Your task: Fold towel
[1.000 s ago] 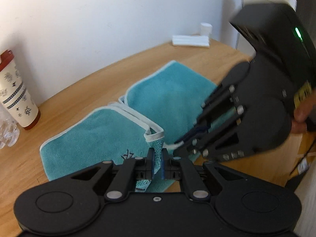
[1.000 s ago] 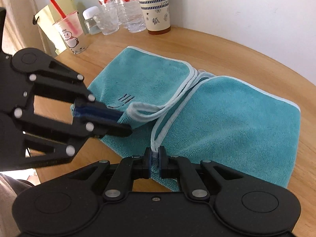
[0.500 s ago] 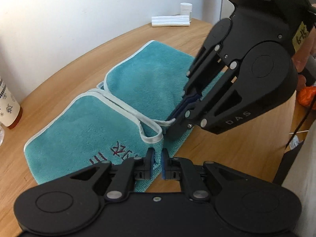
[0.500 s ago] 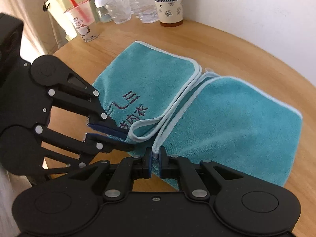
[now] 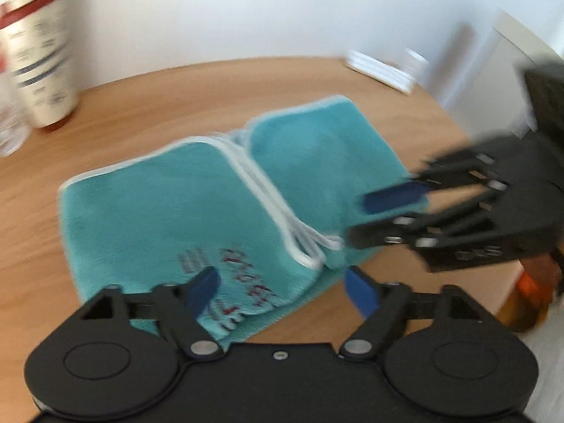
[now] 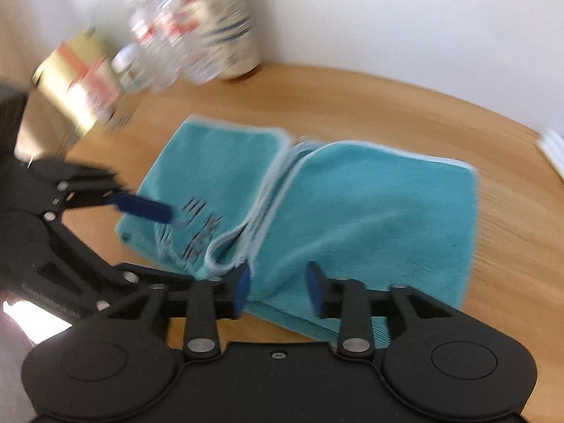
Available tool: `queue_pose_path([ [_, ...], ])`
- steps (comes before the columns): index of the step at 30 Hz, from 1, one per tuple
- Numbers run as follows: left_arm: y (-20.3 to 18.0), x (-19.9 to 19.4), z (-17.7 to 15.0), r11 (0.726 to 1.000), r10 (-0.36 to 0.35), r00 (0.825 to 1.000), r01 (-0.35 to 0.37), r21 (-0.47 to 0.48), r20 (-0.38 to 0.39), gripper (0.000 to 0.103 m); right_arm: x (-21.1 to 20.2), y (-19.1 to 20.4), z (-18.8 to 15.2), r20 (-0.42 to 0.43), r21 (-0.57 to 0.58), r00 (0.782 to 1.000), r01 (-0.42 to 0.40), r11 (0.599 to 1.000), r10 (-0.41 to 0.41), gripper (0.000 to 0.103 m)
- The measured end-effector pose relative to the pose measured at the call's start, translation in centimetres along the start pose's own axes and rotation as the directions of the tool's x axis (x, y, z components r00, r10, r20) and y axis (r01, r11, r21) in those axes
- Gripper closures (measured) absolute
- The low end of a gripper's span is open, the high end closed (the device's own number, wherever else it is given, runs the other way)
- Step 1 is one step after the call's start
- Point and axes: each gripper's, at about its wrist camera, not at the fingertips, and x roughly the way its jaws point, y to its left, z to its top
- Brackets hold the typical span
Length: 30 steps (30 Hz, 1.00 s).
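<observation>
The teal towel [image 5: 197,208] lies on the wooden surface [image 5: 141,105] with two flaps meeting at a white-edged seam running away from both hand-held grippers, the left [image 5: 282,287] and the right [image 6: 278,283] each hovering wide open and empty just over its near edge.

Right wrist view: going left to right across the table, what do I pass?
Left hand-held gripper → yellow bag → clear bottles → patterned cup → teal towel → white folded item at the far right edge.
</observation>
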Motion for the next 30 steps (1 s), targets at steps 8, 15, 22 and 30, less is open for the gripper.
queue_pose_path([
  [8, 0.3, -3.9, 2.3, 0.950, 0.170, 0.985, -0.175, -0.260, -0.041, 0.001, -5.5, -2.2, 0.8, 0.018, 0.296, 0.996, 0.075, 0.952, -0.084, 0.043],
  [15, -3.0, -8.3, 4.3, 0.869, 0.375, 0.924, -0.380, -0.316, -0.079, 0.001, -10.0, 0.3, 3.0, 0.019, 0.255, 0.985, 0.161, 0.953, -0.172, 0.030],
  [22, -6.1, -11.5, 4.9, 0.879, 0.359, 0.929, -0.368, -0.303, -0.087, 0.001, -13.0, 1.9, 4.0, -0.015, 0.240, 0.980, 0.196, 0.951, -0.198, 0.030],
  [30, -6.8, -14.8, 5.1, 0.899, 0.381, 0.921, -0.389, -0.203, -0.080, 0.001, -15.4, 5.4, 3.8, -0.046, 0.281, 0.960, 0.276, 0.919, -0.275, 0.029],
])
